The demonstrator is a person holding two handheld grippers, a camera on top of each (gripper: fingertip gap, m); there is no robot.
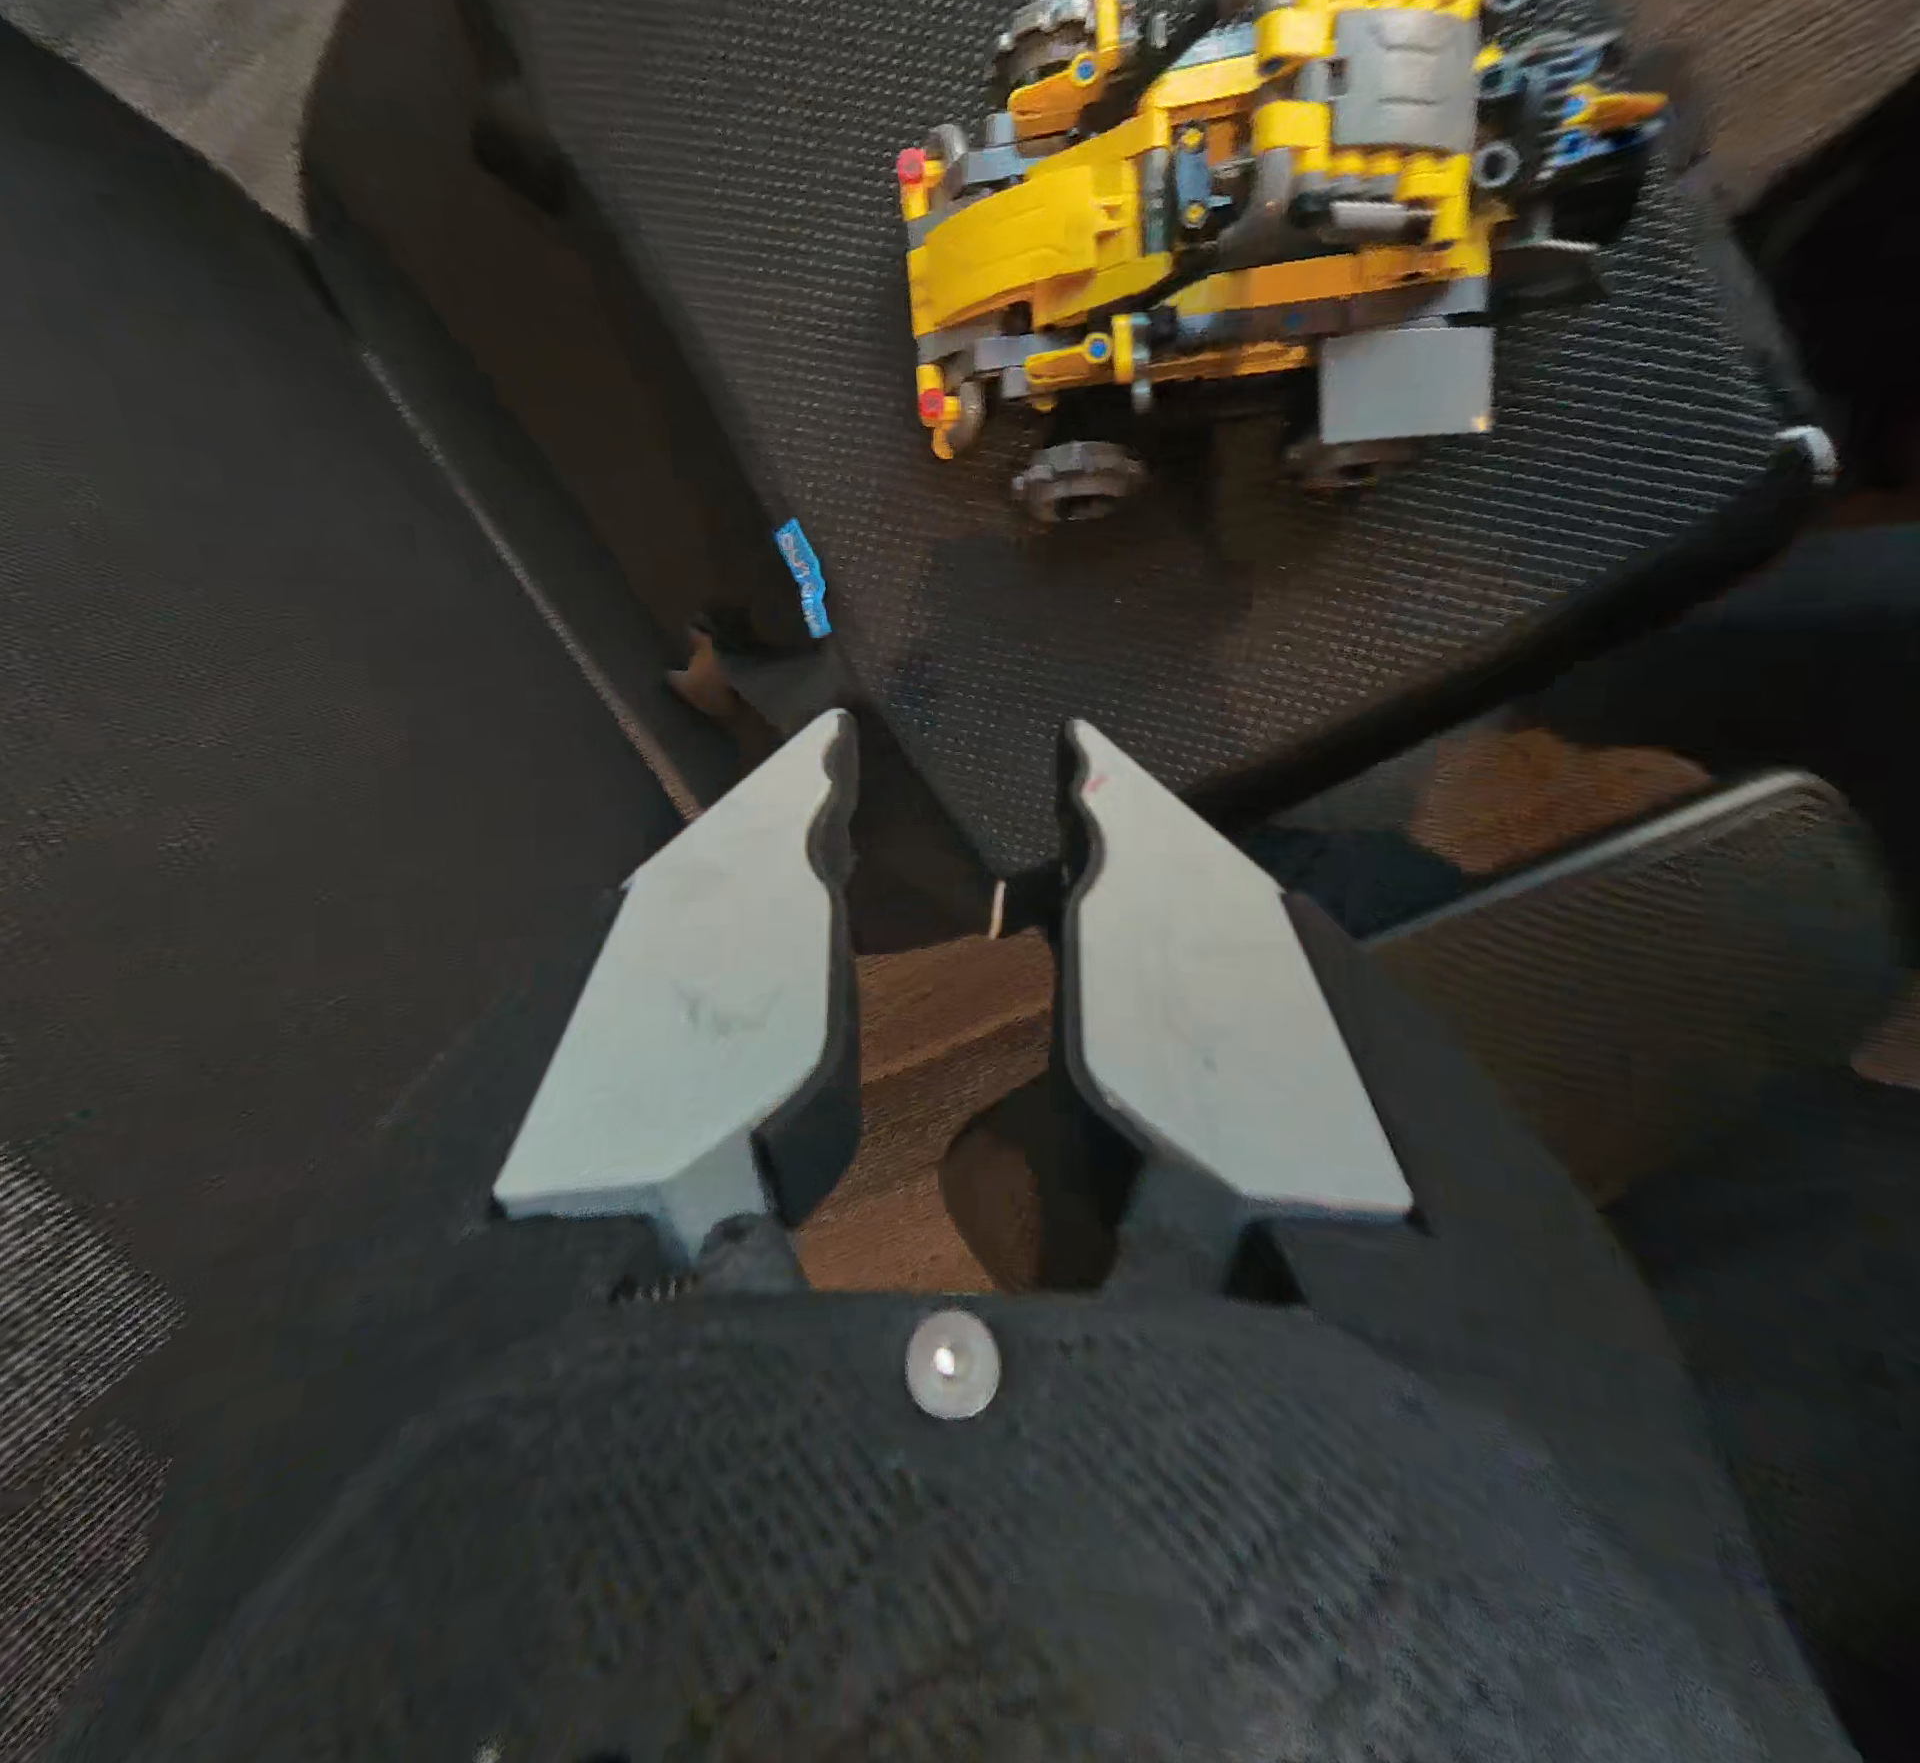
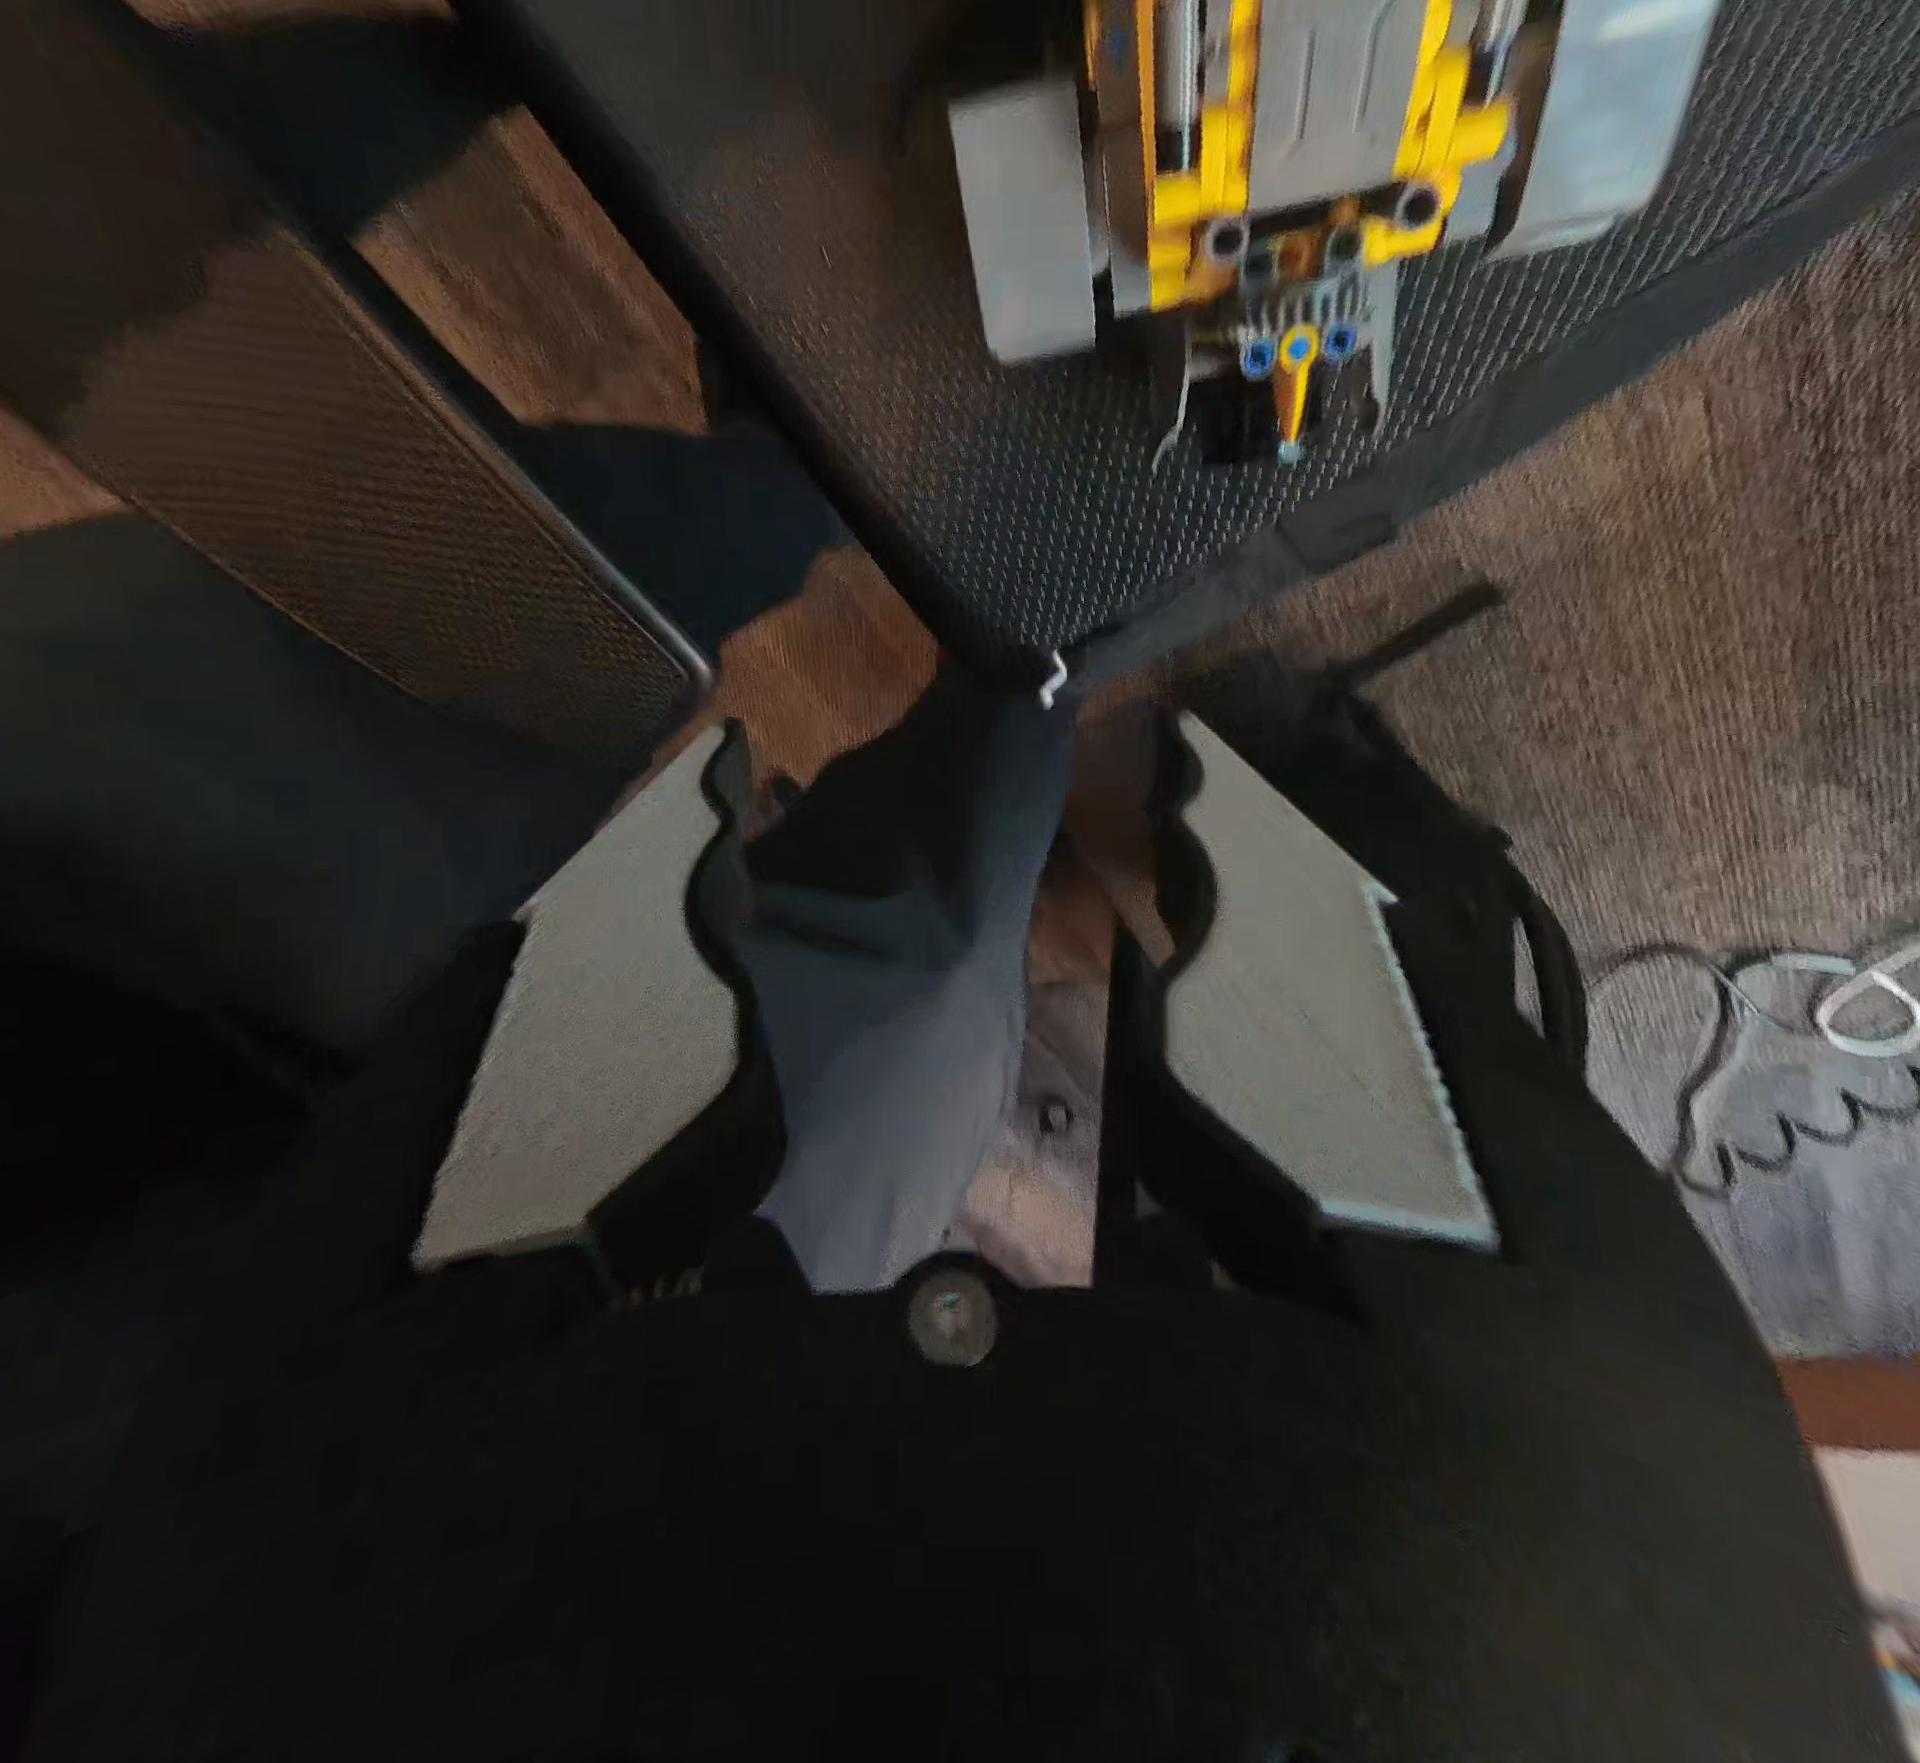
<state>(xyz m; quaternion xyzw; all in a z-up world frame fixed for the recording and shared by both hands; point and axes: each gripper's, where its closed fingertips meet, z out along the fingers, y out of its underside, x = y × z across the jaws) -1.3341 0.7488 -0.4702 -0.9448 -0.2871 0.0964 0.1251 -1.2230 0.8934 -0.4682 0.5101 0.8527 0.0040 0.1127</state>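
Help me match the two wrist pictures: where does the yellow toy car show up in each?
Left wrist view: the yellow toy car sits upper right, whole, lying across the picture on the black mesh seat.
Right wrist view: the yellow toy car is at top centre-right, cut off by the top edge and blurred, one end pointing down.
Shared landmark: the black mesh seat under the car.

A black mesh seat carries a yellow and grey brick-built vehicle.
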